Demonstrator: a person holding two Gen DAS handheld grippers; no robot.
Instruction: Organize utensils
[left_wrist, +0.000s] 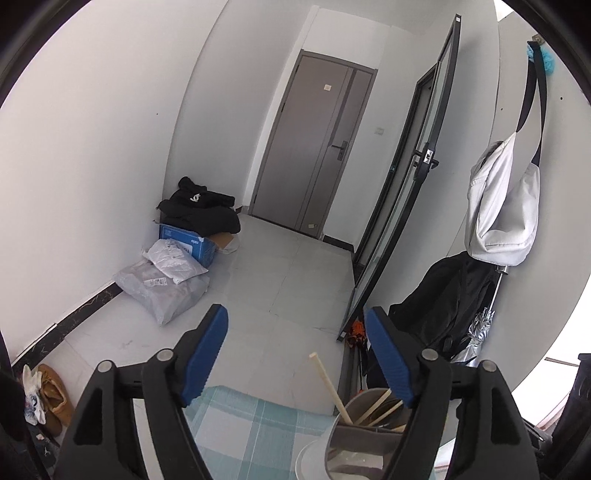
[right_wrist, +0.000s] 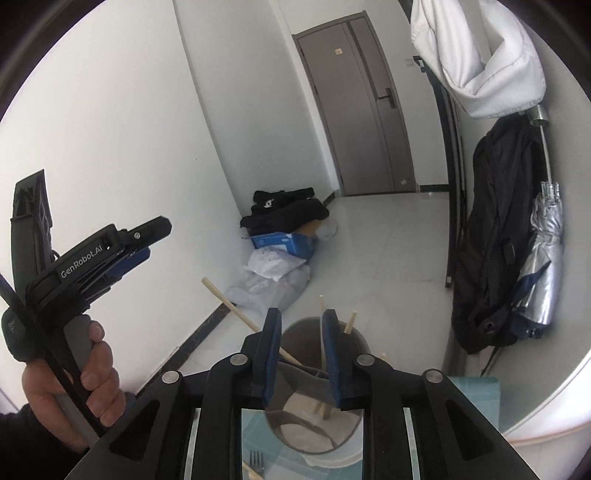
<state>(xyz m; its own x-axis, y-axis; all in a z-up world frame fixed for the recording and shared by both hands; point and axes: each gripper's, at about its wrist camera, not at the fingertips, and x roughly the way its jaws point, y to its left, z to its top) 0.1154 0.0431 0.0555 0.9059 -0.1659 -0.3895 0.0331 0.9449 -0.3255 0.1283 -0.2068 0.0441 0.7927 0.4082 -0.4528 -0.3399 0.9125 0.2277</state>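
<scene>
White "GenRobot.AI" lettering on left gripper (right_wrist: 147, 236)

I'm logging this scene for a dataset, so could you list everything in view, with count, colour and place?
Holder: one, grey, on the checked cloth.
Chopsticks: several, pale wood, standing in the holder.
Fork: one, dark tines, on the cloth near the bottom edge.
Checked cloth: one, teal and white, under the holder.
Door: one, grey, far wall.
Blue box: one, floor by the left wall, black clothes on top.
Plastic parcels: two, grey and white, beside the box.
White bag: one, hanging on the right.
Umbrella: one, silver, below the bag.
Left tool: open, empty.
Right tool: open, over the holder.
</scene>
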